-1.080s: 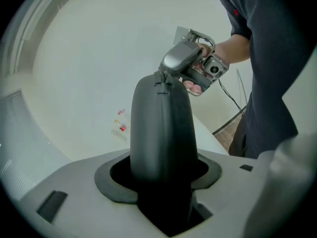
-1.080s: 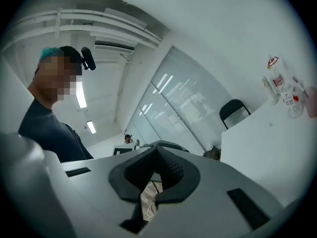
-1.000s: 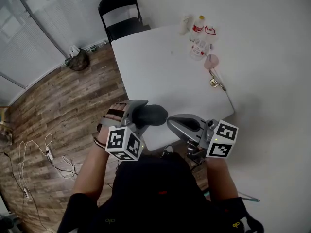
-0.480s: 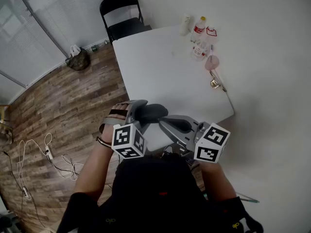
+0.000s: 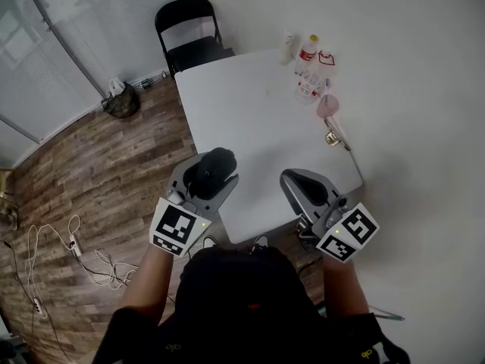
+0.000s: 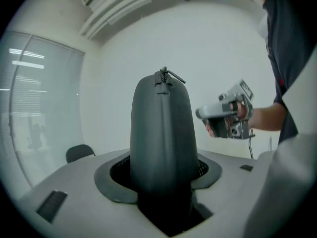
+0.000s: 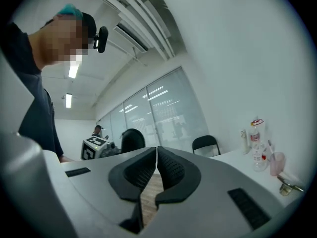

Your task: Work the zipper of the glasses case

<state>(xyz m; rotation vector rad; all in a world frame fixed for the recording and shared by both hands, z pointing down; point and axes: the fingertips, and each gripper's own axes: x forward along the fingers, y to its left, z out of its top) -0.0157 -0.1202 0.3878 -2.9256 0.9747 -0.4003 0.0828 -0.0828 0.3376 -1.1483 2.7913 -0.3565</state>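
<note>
Nearest the person, the left hand-held gripper (image 5: pixel 212 174) has its jaws part open and clamped on the sides of the dark glasses case (image 6: pixel 162 133), which sticks out from between them lengthwise. The zipper pull (image 6: pixel 167 76) sits at the case's far tip. Beside it and well apart, the right hand-held gripper (image 7: pixel 156 158) has its jaws pressed together with nothing between them. From the head view both are over the near edge of the white surface (image 5: pixel 250 112), the case towards its near left corner. Further along the surface, at its far right side, stand a pink cup (image 5: pixel 327 106) and a few bottles (image 5: pixel 307 51). A black chair (image 5: pixel 193 29) stands at the far end. To the left is the wooden floor (image 5: pixel 98 165), with cables (image 5: pixel 76 241) lying on it.
</note>
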